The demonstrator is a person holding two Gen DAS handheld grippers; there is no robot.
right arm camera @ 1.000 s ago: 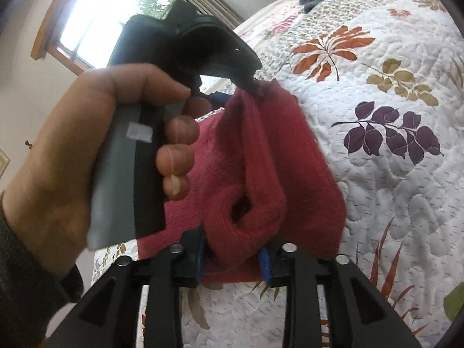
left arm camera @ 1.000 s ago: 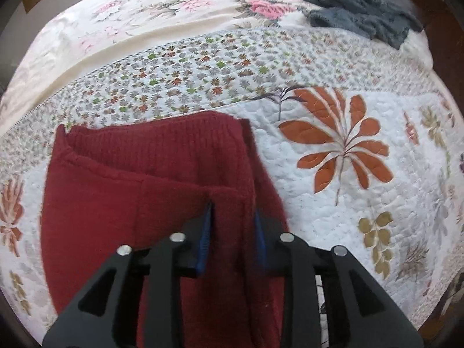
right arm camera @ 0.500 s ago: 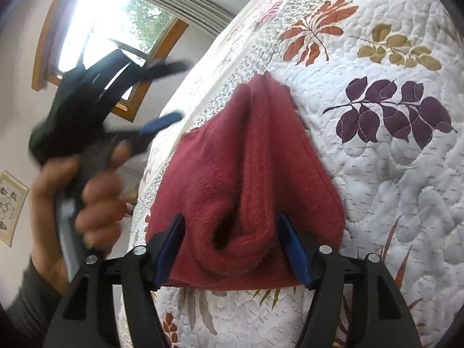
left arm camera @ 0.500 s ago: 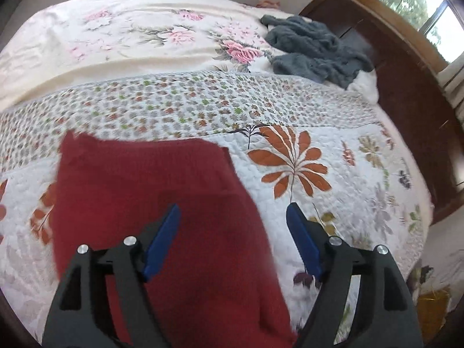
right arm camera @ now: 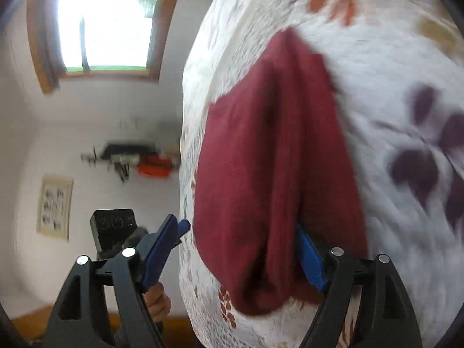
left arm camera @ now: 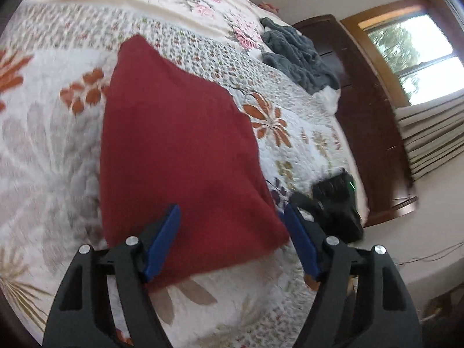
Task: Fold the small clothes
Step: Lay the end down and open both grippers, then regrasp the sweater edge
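Left wrist view. My left gripper (left arm camera: pixel 232 243) sits at the bottom of the frame with its blue pads (left arm camera: pixel 162 243) spread wide, gripping nothing. Between and beyond them lies the red knitted garment (left arm camera: pixel 179 150), folded flat on the floral quilt (left arm camera: pixel 43 145). It fills the centre of the frame; its long axis runs from the lower centre up toward the upper left, where it ends in a pointed corner. Its near edge is touching or just under the line of my pads. Upper right of centre: a grey knitted garment (left arm camera: pixel 298 55), crumpled, well apart from the red one, beside the dark wooden bed frame (left arm camera: pixel 365 116). Far right: a window (left arm camera: pixel 411 55) with a striped curtain (left arm camera: pixel 429 142) below it. Right of my right-hand pad: my other gripper's black body (left arm camera: pixel 336 206), blurred.

Right wrist view. My right gripper (right arm camera: pixel 237 255) is likewise released, fingers wide apart. The red garment (right arm camera: pixel 272 174) runs lengthwise from the bottom centre up toward the upper centre, narrowing to a tip, with a lengthwise crease down its middle. Its lower end hangs between my fingers; the right pad (right arm camera: pixel 310 261) is partly hidden behind the cloth. At the lower left, my left gripper (right arm camera: pixel 116 232) and part of my hand (right arm camera: pixel 158 304). Upper left: a window (right arm camera: pixel 104 23); left edge: a wall picture (right arm camera: pixel 55 206).
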